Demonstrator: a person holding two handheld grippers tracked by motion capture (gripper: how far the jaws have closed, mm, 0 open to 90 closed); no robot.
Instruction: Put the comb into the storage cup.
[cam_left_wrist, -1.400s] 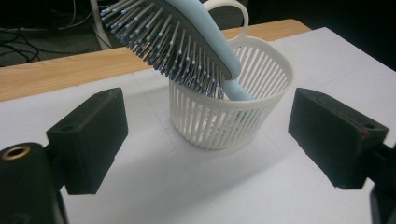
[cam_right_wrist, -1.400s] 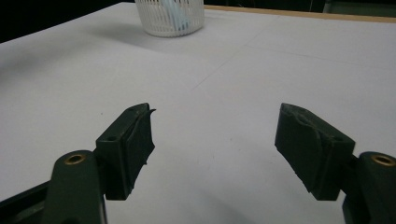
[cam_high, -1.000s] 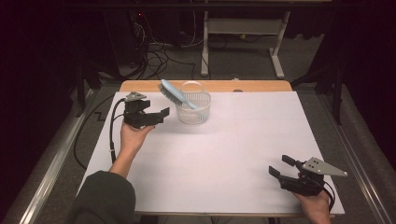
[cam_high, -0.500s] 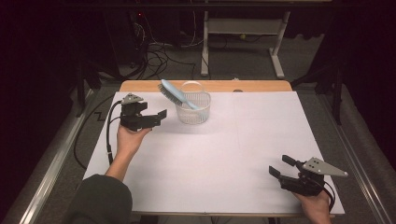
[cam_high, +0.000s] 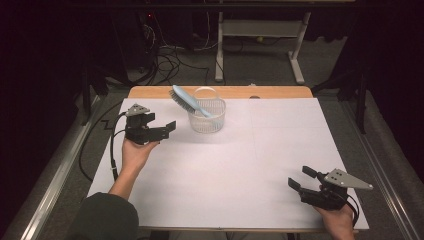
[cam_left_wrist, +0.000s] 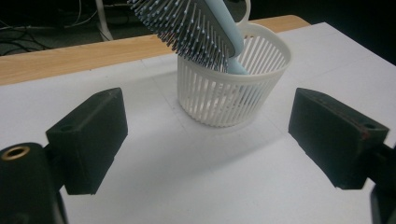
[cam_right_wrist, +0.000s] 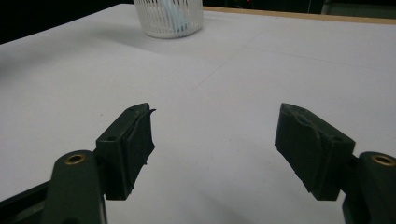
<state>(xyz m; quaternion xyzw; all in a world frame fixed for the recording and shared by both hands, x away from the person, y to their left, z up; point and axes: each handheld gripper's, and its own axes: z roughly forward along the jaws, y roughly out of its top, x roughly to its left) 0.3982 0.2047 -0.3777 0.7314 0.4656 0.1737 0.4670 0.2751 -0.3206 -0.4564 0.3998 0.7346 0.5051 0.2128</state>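
Observation:
A light blue hairbrush (cam_high: 189, 102) leans in a small white slatted basket (cam_high: 206, 123) at the back of the table, bristle head sticking out to the left. In the left gripper view the hairbrush (cam_left_wrist: 196, 25) and basket (cam_left_wrist: 233, 91) stand just ahead of the jaws. My left gripper (cam_high: 169, 128) hovers a short way left of the basket, open and empty. My right gripper (cam_high: 300, 177) rests near the front right corner, open with nothing between its jaws; its view shows the basket (cam_right_wrist: 169, 18) far off.
White paper (cam_high: 235, 170) covers the wooden table (cam_high: 280, 92). A black cable (cam_high: 97, 145) trails off the left edge from the left gripper. Beyond the table are floor cables and a white desk frame (cam_high: 260, 30).
My left gripper has drifted slightly left and away from the basket. The right gripper, the basket and the hairbrush have stayed put.

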